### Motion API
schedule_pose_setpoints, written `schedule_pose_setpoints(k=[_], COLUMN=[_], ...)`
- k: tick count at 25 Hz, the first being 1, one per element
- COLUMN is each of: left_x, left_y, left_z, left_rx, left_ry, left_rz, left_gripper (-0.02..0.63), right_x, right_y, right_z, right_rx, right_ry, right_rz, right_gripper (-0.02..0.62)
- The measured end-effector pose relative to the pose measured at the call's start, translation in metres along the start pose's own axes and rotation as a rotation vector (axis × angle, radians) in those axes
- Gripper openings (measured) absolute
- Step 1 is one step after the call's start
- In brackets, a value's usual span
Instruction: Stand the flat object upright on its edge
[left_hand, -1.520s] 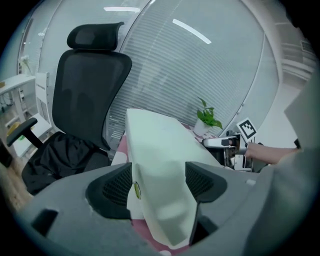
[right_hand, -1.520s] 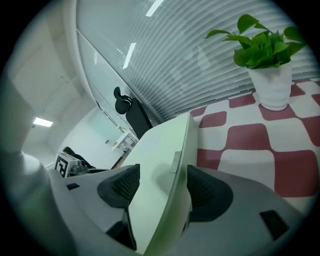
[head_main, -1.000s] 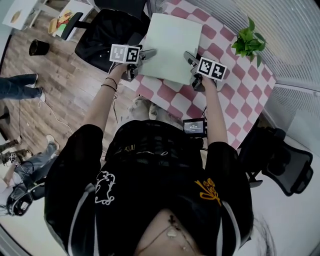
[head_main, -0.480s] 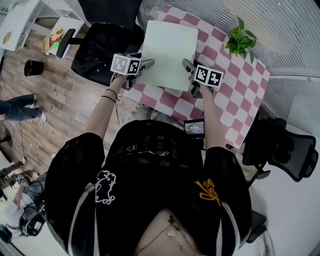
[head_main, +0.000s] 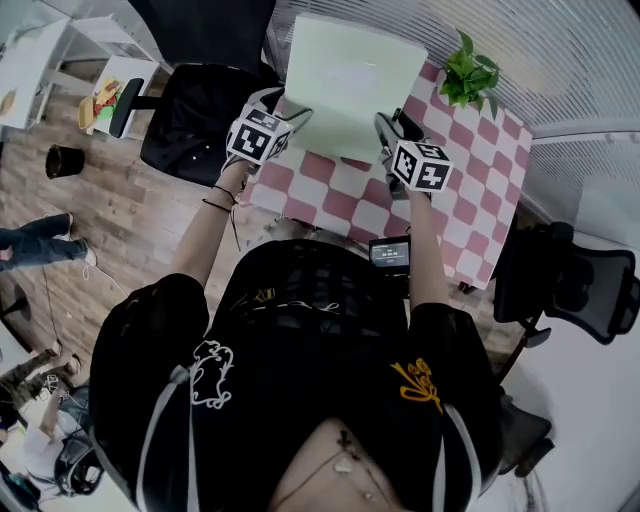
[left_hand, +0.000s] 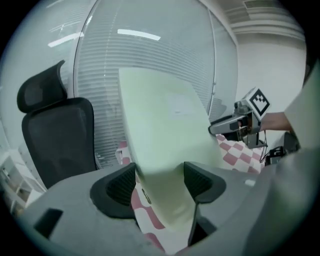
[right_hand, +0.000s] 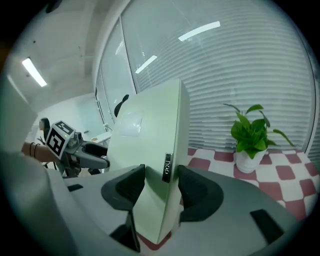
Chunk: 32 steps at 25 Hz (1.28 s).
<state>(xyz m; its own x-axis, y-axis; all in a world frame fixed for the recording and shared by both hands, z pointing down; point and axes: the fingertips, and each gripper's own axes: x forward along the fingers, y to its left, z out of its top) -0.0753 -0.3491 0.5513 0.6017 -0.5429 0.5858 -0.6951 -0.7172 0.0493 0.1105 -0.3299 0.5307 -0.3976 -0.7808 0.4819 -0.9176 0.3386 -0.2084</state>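
The flat object (head_main: 350, 85) is a pale green slab. It is tilted up steeply over the pink-and-white checked table (head_main: 470, 170), and its lower edge is near the cloth. My left gripper (head_main: 295, 115) grips its left edge. In the left gripper view the slab (left_hand: 165, 130) fills the gap of that gripper (left_hand: 159, 182), whose jaws are closing with both pads against it. My right gripper (head_main: 385, 125) holds the right edge. In the right gripper view the slab (right_hand: 150, 135) stands on edge in that gripper (right_hand: 161, 185), its jaws closing too, pads pressed on both faces.
A potted plant (head_main: 468, 75) stands at the table's far right corner, close to the slab. A small screen device (head_main: 390, 252) sits at the near table edge. Black office chairs stand left (head_main: 200, 110) and right (head_main: 570, 280) of the table. Window blinds lie behind.
The slab lay flat on the table and now tilts up steeply between the two grippers. Both grippers have moved up and rolled with its side edges.
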Motion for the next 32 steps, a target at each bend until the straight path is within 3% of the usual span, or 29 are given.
schedule_pose_setpoints(k=[4, 12, 22, 32], left_x=[-0.006, -0.01, 0.004, 0.025], left_y=[0.009, 0.027, 0.051, 0.059], left_z=[0.017, 0.032, 0.022, 0.008], left_rx=[0.089, 0.188, 0.325, 0.363], left_ry=[-0.033, -0.089, -0.042, 0.003], left_rz=[0.053, 0.15, 0.274, 0.284], left_gripper=[0.295, 0.278, 0.239, 0.213], right_x=[-0.008, -0.005, 0.02, 0.04], right_y=[0.006, 0.013, 0.009, -0.003], right_z=[0.025, 0.051, 0.044, 0.029], right_rx=[-0.094, -0.197, -0.244, -0.253], right_ry=[-0.059, -0.13, -0.123, -0.1], right_rz=[-0.05, -0.124, -0.212, -0.253], right_gripper=[0.204, 0.198, 0.19, 0.187])
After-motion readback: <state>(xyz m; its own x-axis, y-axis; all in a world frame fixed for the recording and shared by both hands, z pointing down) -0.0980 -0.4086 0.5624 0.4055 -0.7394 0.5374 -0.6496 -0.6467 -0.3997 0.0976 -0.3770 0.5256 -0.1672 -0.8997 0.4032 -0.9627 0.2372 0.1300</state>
